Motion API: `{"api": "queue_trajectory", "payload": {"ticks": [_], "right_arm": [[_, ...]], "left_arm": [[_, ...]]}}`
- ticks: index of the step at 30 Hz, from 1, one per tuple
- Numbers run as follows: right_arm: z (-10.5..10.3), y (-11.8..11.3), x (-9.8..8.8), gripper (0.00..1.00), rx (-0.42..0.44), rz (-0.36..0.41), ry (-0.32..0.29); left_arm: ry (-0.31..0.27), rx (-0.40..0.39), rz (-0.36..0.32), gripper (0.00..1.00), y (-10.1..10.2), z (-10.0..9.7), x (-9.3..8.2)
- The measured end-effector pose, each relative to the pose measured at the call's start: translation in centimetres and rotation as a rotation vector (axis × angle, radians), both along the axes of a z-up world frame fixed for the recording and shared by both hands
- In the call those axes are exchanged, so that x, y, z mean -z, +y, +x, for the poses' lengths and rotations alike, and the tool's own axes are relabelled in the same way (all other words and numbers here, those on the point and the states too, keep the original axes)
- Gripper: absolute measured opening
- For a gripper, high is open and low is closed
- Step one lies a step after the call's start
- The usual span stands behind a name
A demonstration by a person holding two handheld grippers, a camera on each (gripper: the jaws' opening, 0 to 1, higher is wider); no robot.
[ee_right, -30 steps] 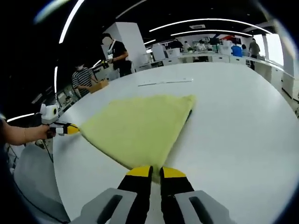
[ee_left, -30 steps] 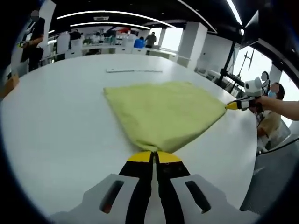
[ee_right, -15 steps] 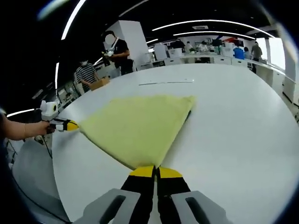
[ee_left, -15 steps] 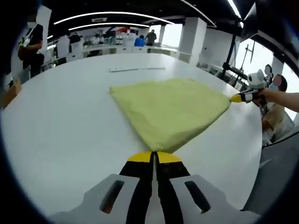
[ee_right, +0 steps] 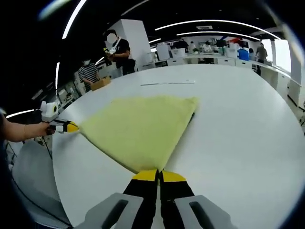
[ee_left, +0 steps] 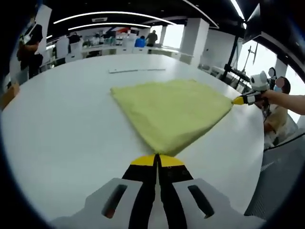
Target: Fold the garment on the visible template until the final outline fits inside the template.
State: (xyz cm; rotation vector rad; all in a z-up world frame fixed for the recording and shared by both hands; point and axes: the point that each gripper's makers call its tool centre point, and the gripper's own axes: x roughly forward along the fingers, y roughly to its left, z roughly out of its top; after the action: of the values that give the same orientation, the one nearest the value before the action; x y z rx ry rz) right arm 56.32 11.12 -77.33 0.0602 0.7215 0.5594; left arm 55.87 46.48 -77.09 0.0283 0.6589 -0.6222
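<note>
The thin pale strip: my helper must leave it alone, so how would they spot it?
On the big white table, look past the far edge of the yellow-green garment. The thin pale strip lies flat there, apart from the cloth: long, narrow, nearly table-coloured.

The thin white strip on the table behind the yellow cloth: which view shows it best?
The left gripper view: the white strip lies nearer the middle there, with both ends plain against the table. The right gripper view shows the same strip beyond the yellow cloth, fainter and thinner.
</note>
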Motion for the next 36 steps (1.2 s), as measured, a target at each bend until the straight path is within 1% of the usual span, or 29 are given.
{"api": "queue_trajectory", "payload": {"ticks": [2,4,11,16,23,30,33,36], "right_arm": [[-0.1,-0.3,0.0,0.00,0.004,0.000,0.001],[-0.3,-0.5,-0.1,0.00,0.003,-0.001,0.004],[-1.1,-1.1,0.0,0.00,0.004,0.002,0.017],[-1.8,-1.4,0.0,0.00,-0.010,-0.004,0.027],[-2.6,-1.8,0.1,0.00,-0.012,-0.004,0.037],[-3.6,-2.1,0.2,0.00,-0.014,0.001,0.045],[-3.8,-2.3,0.2,0.00,-0.014,0.001,0.040],[-4.0,-2.3,0.3,0.00,-0.013,0.006,0.048]], "left_arm": [[0.002,0.011,0.000,0.00,-0.2,-0.3,-0.1],[0.009,0.011,-0.016,0.00,-0.5,-0.5,-0.2],[0.016,0.037,-0.016,0.00,-1.0,-1.3,-0.2],[0.018,0.069,0.013,0.00,-1.1,-1.8,0.2],[0.029,0.099,0.030,0.00,-1.4,-2.7,0.6],[0.026,0.145,0.081,0.00,-1.8,-3.5,0.8],[0.030,0.148,0.077,0.00,-1.9,-3.7,0.8],[0.028,0.147,0.084,0.00,-1.9,-3.7,0.9]]}}
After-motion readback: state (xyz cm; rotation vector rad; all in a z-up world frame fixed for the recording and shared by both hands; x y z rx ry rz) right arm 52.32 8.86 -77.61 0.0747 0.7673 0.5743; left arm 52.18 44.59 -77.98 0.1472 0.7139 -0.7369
